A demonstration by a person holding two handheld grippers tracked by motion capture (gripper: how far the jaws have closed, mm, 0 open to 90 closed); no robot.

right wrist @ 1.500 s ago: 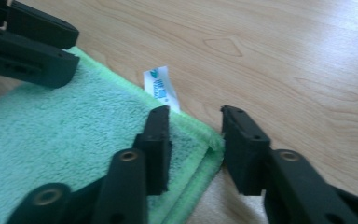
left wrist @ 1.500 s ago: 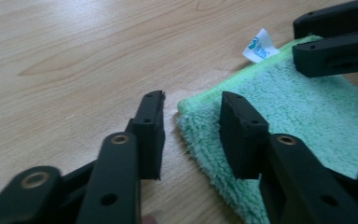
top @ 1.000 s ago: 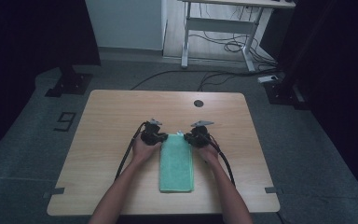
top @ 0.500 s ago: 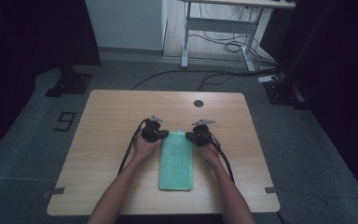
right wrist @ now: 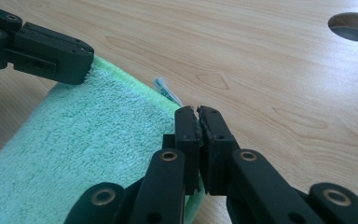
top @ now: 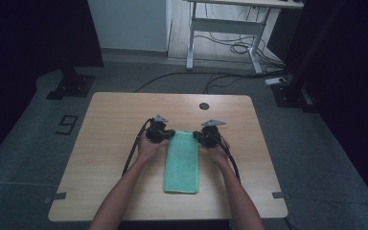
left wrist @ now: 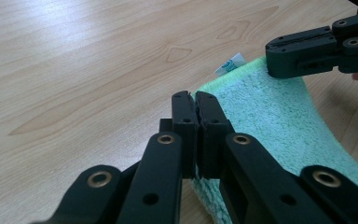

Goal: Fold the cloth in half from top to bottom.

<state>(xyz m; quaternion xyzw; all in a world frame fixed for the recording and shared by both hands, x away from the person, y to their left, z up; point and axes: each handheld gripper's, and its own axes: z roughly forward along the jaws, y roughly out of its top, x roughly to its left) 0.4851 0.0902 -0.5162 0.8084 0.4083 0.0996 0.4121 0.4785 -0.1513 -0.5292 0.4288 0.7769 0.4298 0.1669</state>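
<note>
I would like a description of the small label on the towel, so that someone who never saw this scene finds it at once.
Start at the wooden table, then the green towel lying in its middle between the two grippers. At the towel's far edge, a small white tag with blue-green print sticks out onto the wood. It is the one white, smooth piece on the fluffy green cloth.

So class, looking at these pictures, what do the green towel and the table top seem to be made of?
Green towel: looks like soft terry or microfibre cloth, given its looped, fuzzy pile and stitched hem. Table top: pale wood or wood-look laminate, with printed-looking grain and a smooth, slightly glossy finish.

Fluffy terry towel (top: pixel 182 163), seemingly matt wood table (top: pixel 115 124)
</note>
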